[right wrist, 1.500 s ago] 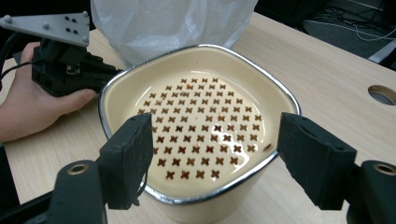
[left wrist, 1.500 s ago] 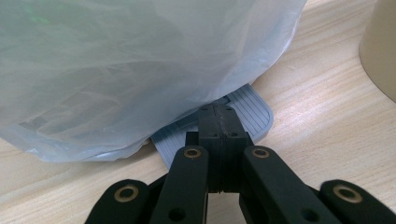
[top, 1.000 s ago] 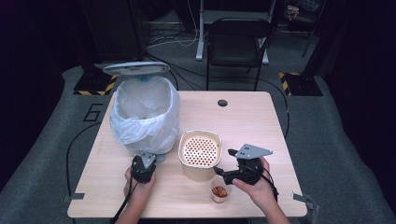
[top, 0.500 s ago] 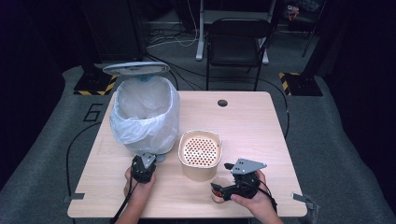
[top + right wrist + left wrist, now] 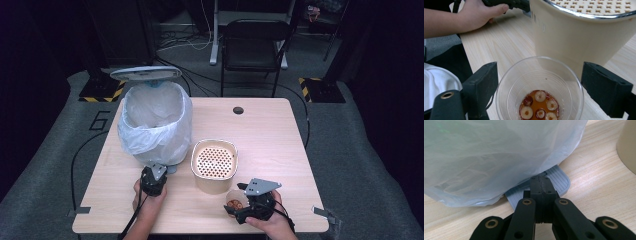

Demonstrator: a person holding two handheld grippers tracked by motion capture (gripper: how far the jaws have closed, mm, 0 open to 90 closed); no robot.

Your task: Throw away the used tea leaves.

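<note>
One cup (image 5: 539, 96) between claw (image 5: 539, 93) jaws.

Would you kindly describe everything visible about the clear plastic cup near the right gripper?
The clear plastic cup is thin, see-through and round-rimmed, standing upright on the wooden table just in front of the cream strainer pot. At its bottom lies orange liquid with small round slices. It sits between the right gripper's open jaws, which flank it without visibly pressing.

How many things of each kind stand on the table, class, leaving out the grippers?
Bin: 1
Strainer pot: 1
Cup: 1
Total: 3
</note>
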